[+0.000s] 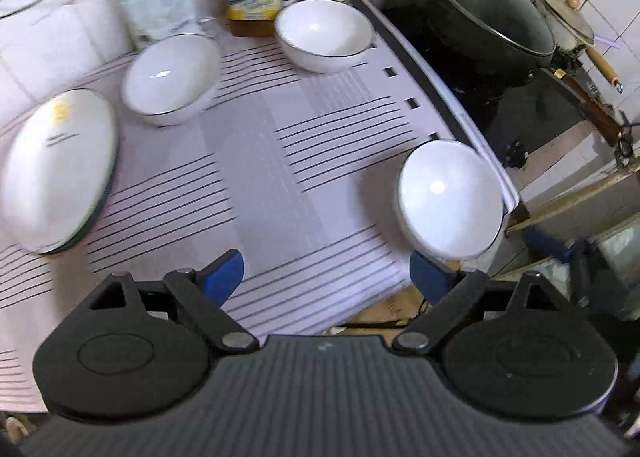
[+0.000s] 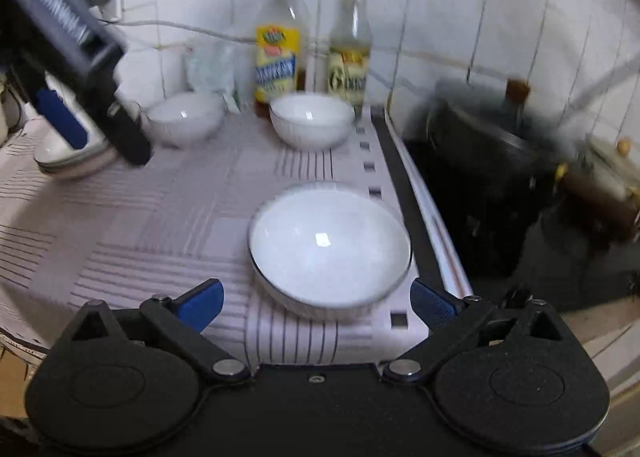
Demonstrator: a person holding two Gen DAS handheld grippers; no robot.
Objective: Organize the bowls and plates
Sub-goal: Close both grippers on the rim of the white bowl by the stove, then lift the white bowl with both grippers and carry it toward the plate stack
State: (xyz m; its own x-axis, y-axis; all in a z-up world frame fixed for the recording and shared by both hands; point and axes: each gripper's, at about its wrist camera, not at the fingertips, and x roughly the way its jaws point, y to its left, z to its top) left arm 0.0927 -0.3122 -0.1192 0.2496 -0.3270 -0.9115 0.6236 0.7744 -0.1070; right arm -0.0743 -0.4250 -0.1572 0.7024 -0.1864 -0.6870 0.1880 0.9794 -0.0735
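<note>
Barely begun, by the look of it. 3 white bowls standing apart on the striped cloth [image 2: 120,225], none nested: near bowl [image 2: 330,245] by the cloth's right edge, just ahead of the right gripper [image 2: 316,303]; far right bowl [image 2: 312,119] in front of the bottles; far left bowl [image 2: 186,117] beside it, clear of it. Plates [image 1: 60,173] at the left end of the cloth, seemingly stacked already (2 or more rims showing in the right wrist view, count uncertain through the blur).

Left to do, judging from the layout: gather the 3 bowls into 1 stack, perhaps set beside the plates.

Right gripper spread wide, nothing between the blue fingers [image 2: 200,303], near bowl sitting beyond the tips and not touched. Left gripper [image 1: 328,275] likewise wide open and empty, hovering over bare cloth between the plates and the near bowl.

Writing: yellow-labelled bottle [image 2: 280,45] with a red-and-green badge and a blue band, lettering too blurred to read. Second bottle [image 2: 350,45], yellow cap, pale label with a large "6" (left wrist view), the rest unreadable. Faint yellow mark and a grey line of print on the top plate, illegible. Lidded dark pot [image 1: 488,13] on the stove to the right, no part in the task.
</note>
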